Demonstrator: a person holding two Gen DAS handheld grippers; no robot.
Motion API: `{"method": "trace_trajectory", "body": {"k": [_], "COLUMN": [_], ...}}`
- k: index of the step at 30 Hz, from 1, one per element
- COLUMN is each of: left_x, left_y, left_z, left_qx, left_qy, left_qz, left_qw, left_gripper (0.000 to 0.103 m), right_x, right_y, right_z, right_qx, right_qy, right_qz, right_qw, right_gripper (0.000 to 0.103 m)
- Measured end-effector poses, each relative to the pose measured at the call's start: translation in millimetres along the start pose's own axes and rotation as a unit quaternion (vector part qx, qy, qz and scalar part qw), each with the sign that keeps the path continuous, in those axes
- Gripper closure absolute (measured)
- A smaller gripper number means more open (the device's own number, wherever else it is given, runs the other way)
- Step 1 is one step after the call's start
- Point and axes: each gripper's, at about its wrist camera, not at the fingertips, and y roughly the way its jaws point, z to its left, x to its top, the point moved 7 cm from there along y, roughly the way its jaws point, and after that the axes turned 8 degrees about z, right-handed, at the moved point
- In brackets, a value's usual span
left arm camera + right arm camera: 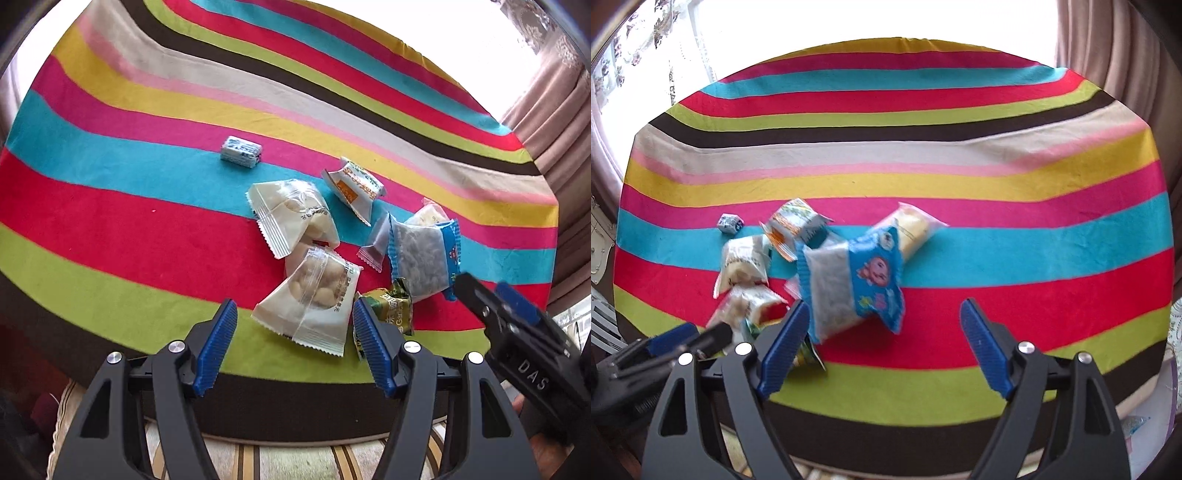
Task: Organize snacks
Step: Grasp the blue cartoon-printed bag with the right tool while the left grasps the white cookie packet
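Observation:
Several snack packets lie heaped on the striped cloth. My left gripper stands open around a white nut packet, its pads clear of the wrapper. A second nut packet, an orange-white packet and a green packet lie close by. A small blue-white candy block sits apart, farther back on the left. My right gripper is open just in front of a blue-edged packet, nothing pressed between its pads. A yellowish clear packet lies behind that one.
The cloth-covered table ends at a dark brown band near me. Curtains hang at the right and a bright window lies beyond the far edge. The two grippers are near each other at the heap's front.

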Motion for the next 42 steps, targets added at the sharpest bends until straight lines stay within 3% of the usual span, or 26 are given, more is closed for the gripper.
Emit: {"method": "trace_trajectory", "body": {"k": [6, 12, 15, 19, 23, 25, 31, 32, 33, 34, 42], "left_x": [-1.2, 2.3, 6.0, 8.8, 5.9, 5.7, 5.1, 5.6, 6.3, 7.0, 4.8], "left_y": [10.5, 21.6, 25.5, 26.3, 16.7, 10.9, -7.2, -9.4, -10.3, -10.2, -17.5], "left_z": [-7.2, -17.8, -24.4, -28.1, -23.5, -18.0, -5.0, -2.8, -0.6, -0.1, -0.5], "left_qx": [0.006, 0.042, 0.062, 0.067, 0.064, 0.062, 0.057, 0.058, 0.057, 0.055, 0.052], "left_qy": [0.026, 0.061, 0.081, 0.087, 0.074, 0.06, 0.029, 0.023, 0.017, 0.011, -0.005], "left_qz": [0.016, 0.024, 0.022, 0.02, 0.005, -0.004, -0.032, -0.036, -0.038, -0.038, -0.05], "left_qw": [0.9995, 0.997, 0.9946, 0.9937, 0.9952, 0.9962, 0.9975, 0.9974, 0.9975, 0.9977, 0.9974], "left_gripper": [0.041, 0.042, 0.043, 0.048, 0.049, 0.049, 0.049, 0.049, 0.049, 0.049, 0.049], "right_x": [12.1, 13.3, 9.3, 3.3, 4.0, 4.5, 12.9, 12.1, 11.4, 10.7, 3.4], "right_y": [27.7, 46.0, 49.1, 48.1, 46.8, 46.4, 54.2, 58.4, 60.2, 60.4, 32.1], "right_z": [21.6, 11.6, 6.2, 5.6, 4.6, 3.4, 9.0, 9.0, 10.1, 11.2, -2.8], "right_qx": [-0.011, -0.026, -0.017, -0.027, -0.025, -0.029, -0.035, -0.03, -0.023, -0.014, -0.012], "right_qy": [-0.031, -0.032, -0.03, -0.035, -0.038, -0.044, -0.06, -0.059, -0.061, -0.061, -0.031], "right_qz": [0.013, 0.028, 0.038, 0.039, 0.036, 0.034, 0.037, 0.044, 0.047, 0.048, 0.019], "right_qw": [0.999, 0.999, 0.999, 0.998, 0.998, 0.998, 0.997, 0.997, 0.997, 0.997, 0.999], "right_gripper": [0.018, 0.018, 0.037, 0.039, 0.038, 0.025, 0.025, 0.026, 0.042, 0.045, 0.049]}}
